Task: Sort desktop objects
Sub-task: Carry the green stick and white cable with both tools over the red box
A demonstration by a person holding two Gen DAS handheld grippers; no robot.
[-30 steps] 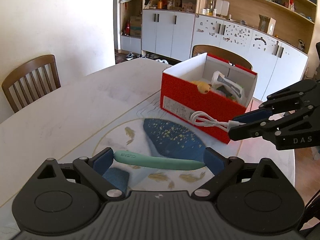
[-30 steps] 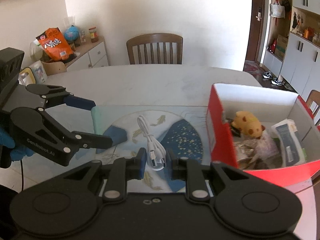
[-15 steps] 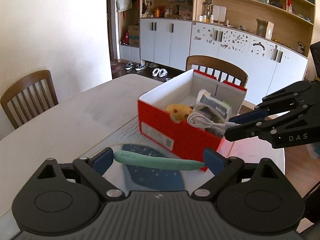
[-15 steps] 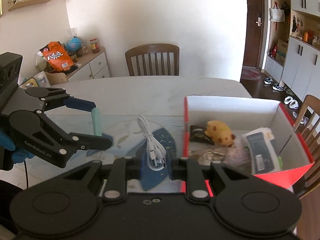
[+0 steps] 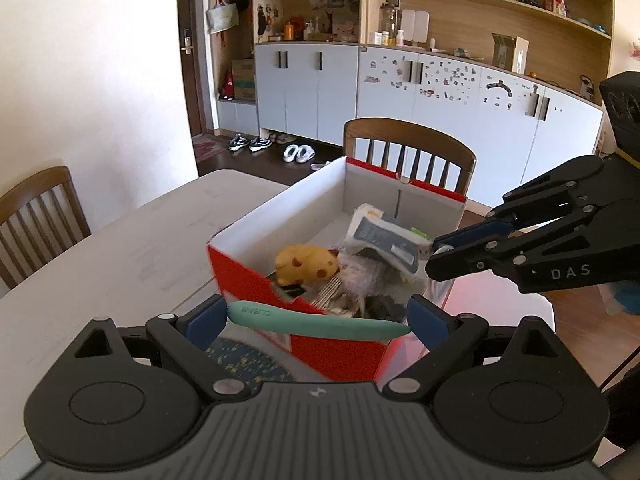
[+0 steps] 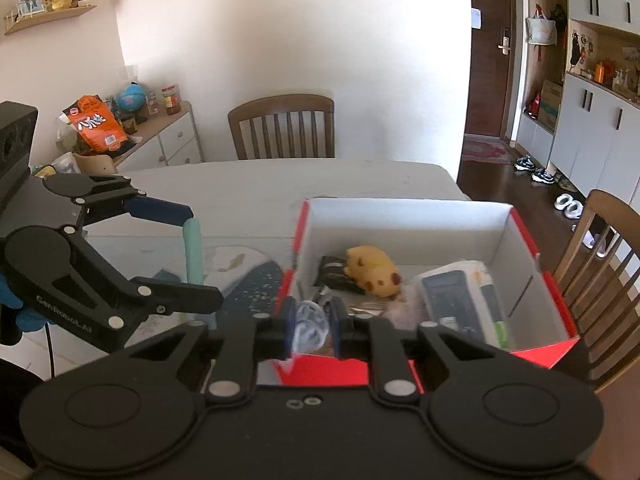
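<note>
White cabinets, wooden shelving and dining chairs ring a pale tabletop (image 6: pixel 248 184) on which a red box (image 6: pixel 404 216) with a white inside sits beside a blue patterned mat (image 6: pixel 256 284). Both pairs of tongs hang at the box's near edge. The left tongs (image 5: pixel 318 320) grip a slim mint-green stick (image 5: pixel 316 322) endwise, one pad at each tip, so it lies crosswise just over the near red wall. The right tongs (image 6: pixel 311 326) are pinched on a blurred, pale bundle (image 6: pixel 308 324), which looks like a coiled white cable; their jaws are closing tight on it. Inside the box already lie a yellow toy (image 6: pixel 374 272), a dark wrapper (image 6: pixel 334 276) and a white and grey pouch (image 6: pixel 464 296). The step in hand seems to be dropping both things into the box. To do it well, each should be carried fully past the near wall before the pads let go, the stick lowered towards the free floor on the left side rather than onto the toy, and the bundle released low so no loop hangs over the rim. Motion blur smears the bundle, so what it is stays uncertain; the box floor beneath the heap and its near inner corners are hidden, and a blue-gloved hand (image 6: pixel 20 312) is cut off at the frame edge.
</note>
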